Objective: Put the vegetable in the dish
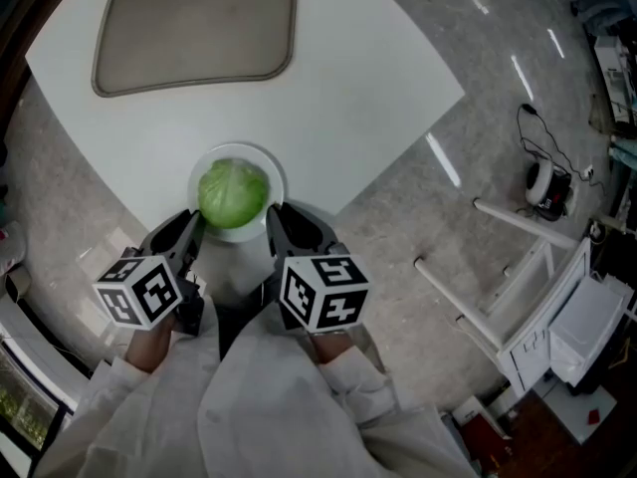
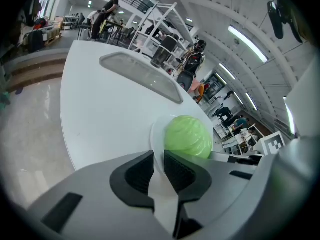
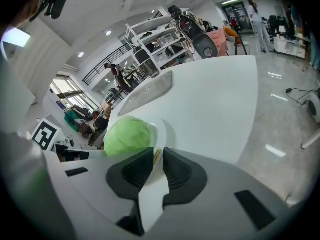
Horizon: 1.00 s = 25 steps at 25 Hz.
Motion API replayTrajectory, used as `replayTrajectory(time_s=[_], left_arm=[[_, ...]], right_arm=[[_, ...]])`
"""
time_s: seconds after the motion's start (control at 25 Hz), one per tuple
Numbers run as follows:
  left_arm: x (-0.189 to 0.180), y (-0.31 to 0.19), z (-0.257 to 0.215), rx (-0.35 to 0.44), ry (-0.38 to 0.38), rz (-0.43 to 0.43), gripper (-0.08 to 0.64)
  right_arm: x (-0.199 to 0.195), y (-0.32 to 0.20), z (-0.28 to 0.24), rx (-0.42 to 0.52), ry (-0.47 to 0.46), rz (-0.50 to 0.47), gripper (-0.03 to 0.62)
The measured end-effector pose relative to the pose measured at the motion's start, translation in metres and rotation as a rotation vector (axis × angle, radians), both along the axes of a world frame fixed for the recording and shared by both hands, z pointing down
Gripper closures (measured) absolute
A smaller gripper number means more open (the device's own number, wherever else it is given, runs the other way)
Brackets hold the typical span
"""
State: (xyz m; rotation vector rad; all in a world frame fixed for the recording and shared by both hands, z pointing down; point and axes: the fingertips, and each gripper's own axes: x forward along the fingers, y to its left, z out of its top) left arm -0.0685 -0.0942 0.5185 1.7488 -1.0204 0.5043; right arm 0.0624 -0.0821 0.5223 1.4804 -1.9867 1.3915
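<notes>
Cabbage (image 1: 232,193) sits in dish (image 1: 250,232), left gripper (image 2: 158,159) and right gripper (image 3: 158,156) seemingly pinching rim.

There is one cabbage (image 1: 232,193), one dish (image 1: 242,233), one tray (image 1: 194,28) and one table (image 1: 368,78). Grippers number two (left gripper (image 1: 195,223), right gripper (image 1: 275,213)).

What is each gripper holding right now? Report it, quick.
Left gripper: closed on the dish rim.
Right gripper: closed on the dish rim, on the opposite side.
</notes>
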Motion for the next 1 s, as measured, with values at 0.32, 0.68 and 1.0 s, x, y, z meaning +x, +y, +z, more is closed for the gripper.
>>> replayTrajectory(time_s=[0.32,0.68,1.0], left_arm=[[0.015,-0.007,-0.016,0.055,-0.003,-0.032,0.497],[0.038,-0.002,-0.048,0.122,0.001,-0.079,0.497],[0.027,-0.012,-0.055,0.11,0.021,-0.107,0.497]], right_arm=[[0.015,-0.013,-0.015,0.055,-0.01,-0.05,0.525],[0.039,-0.009,-0.043,0.106,-0.023,-0.088,0.525],[0.028,-0.025,-0.053,0.109,-0.026,-0.084,0.525]])
